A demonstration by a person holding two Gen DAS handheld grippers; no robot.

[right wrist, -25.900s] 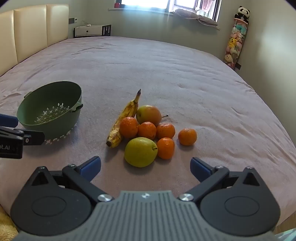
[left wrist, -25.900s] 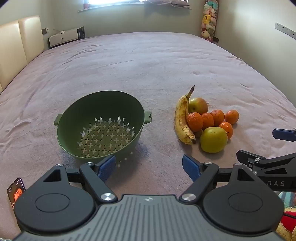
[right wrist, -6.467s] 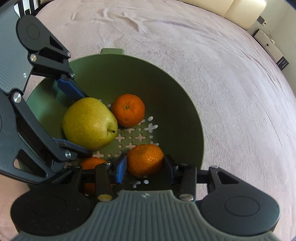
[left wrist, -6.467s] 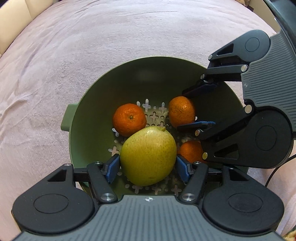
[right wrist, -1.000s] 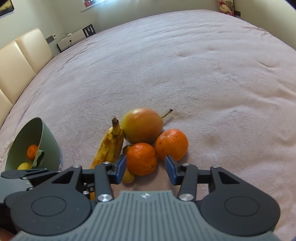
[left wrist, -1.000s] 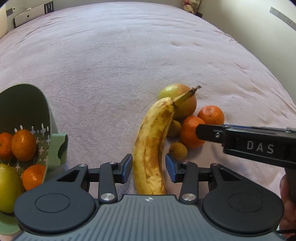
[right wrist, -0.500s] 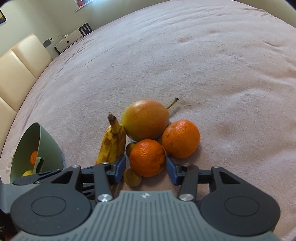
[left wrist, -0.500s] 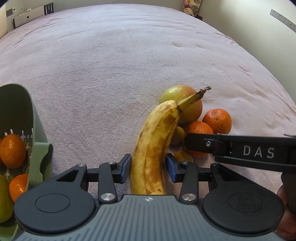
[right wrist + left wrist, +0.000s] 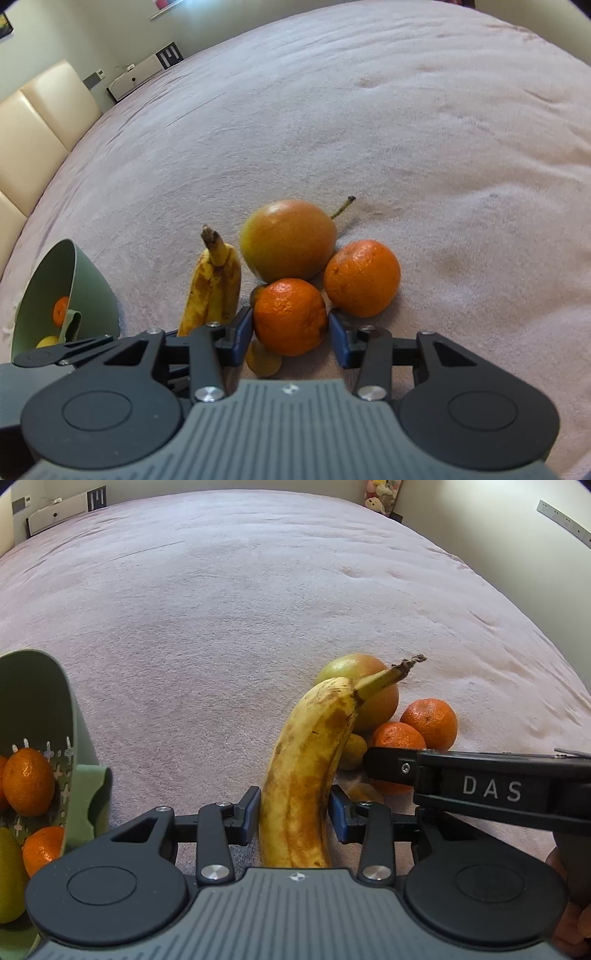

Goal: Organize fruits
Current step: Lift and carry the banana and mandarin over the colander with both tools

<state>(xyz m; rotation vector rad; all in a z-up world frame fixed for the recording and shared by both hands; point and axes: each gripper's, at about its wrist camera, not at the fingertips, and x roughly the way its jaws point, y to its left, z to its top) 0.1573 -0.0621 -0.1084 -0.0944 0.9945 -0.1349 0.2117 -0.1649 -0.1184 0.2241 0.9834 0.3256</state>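
Observation:
My left gripper point(image 9: 294, 814) is shut on a spotted yellow banana point(image 9: 310, 760), which also shows in the right wrist view point(image 9: 214, 284). My right gripper point(image 9: 290, 334) has its blue pads on both sides of an orange mandarin point(image 9: 290, 315), closed down to its width. A second mandarin point(image 9: 362, 277) and a red-green apple point(image 9: 286, 243) lie just beyond on the pink bedspread. The green colander point(image 9: 44, 716) at the left holds mandarins point(image 9: 27, 777) and a yellow-green pear point(image 9: 9, 878).
Two small yellowish fruits point(image 9: 262, 358) lie under the pile by the banana. The pink bedspread point(image 9: 221, 609) stretches far behind. A cream headboard point(image 9: 33, 140) and a white unit point(image 9: 144, 75) stand at the far edge. Plush toys point(image 9: 380, 496) hang in the corner.
My left gripper has closed fully on the banana and its tip has risen a little. My right gripper has moved forward around the near mandarin and narrowed onto it.

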